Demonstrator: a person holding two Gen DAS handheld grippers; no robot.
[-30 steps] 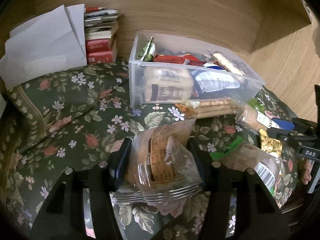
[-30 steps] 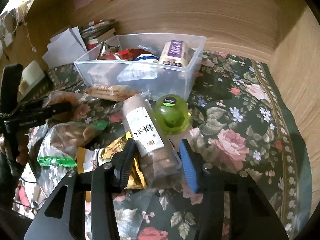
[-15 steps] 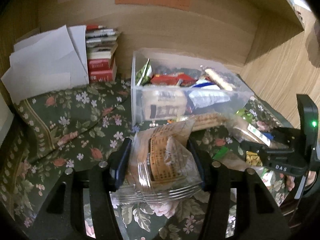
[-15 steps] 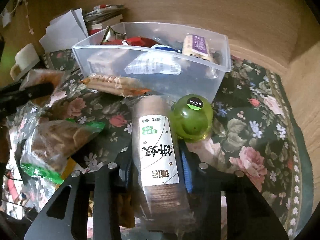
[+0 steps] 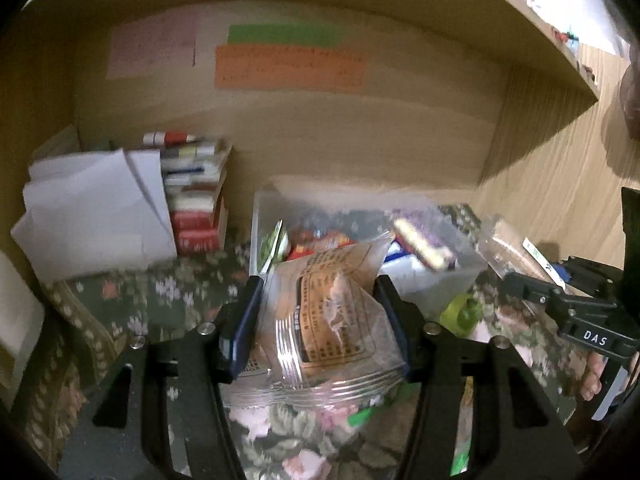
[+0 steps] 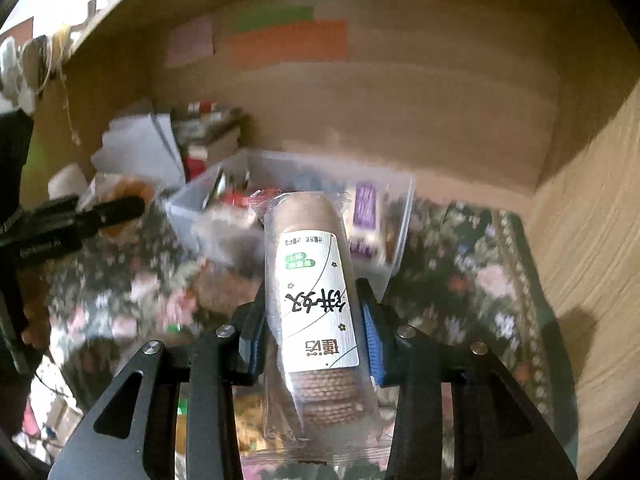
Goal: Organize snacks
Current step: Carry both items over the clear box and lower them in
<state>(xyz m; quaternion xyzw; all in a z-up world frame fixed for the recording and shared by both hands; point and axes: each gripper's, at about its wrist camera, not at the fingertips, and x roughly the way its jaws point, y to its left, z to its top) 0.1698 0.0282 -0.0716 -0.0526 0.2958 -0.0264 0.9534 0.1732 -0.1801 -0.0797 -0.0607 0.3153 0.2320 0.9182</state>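
Note:
My left gripper (image 5: 320, 312) is shut on a clear pastry packet (image 5: 332, 312) and holds it up above the floral cloth, in front of the clear plastic bin (image 5: 460, 268) that holds several snacks. My right gripper (image 6: 312, 312) is shut on a long biscuit roll with a white label (image 6: 312, 300), lifted and pointing toward the bin (image 6: 400, 216). The right gripper also shows at the right of the left wrist view (image 5: 560, 304), and the left gripper at the left of the right wrist view (image 6: 80, 216).
A green round container (image 5: 464, 314) sits on the floral cloth (image 6: 472, 280) beside the bin. Loose snack packets (image 6: 248, 428) lie under the grippers. A stack of books (image 5: 196, 200) and white papers (image 5: 100, 208) stand at the back left. Wooden walls enclose the nook.
Both grippers have risen and tilted up with their snacks. The right gripper closed on the biscuit roll and lifted it off the cloth. The view is now blurred by motion.

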